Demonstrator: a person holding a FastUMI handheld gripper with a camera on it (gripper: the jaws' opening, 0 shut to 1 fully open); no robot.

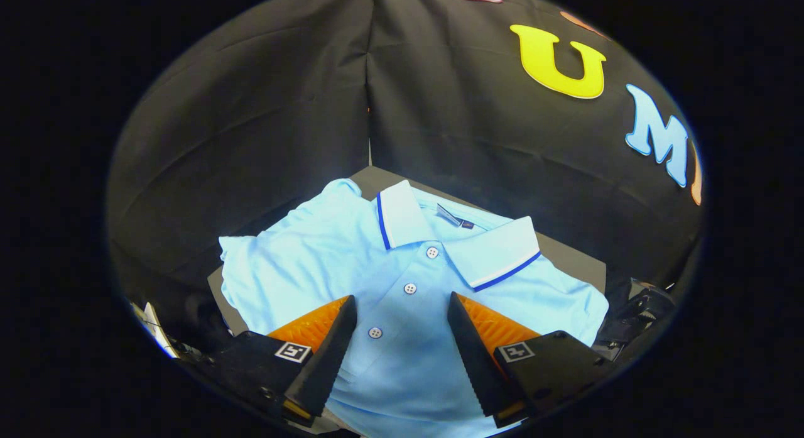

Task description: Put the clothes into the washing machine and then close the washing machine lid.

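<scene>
The claw (402, 312) is wide open and holds nothing. Its two fingers stand well apart, one on the left and one on the right, above the front of a light blue polo shirt (352, 268). If the fingertips (342, 312) touch the cloth or only hang over it, I cannot tell.

The shirt lies spread out on a dark grey surface (571, 262) near the corner of the booth, front side up. Its white collar (490, 249) with a thin dark blue stripe is at the far end, beyond the fingers, and it lies open to both sides. The row of white buttons (409, 288) runs down the middle of the shirt; the lowest visible button is between the two fingers. One short sleeve (242, 252) reaches out to the left.
</scene>
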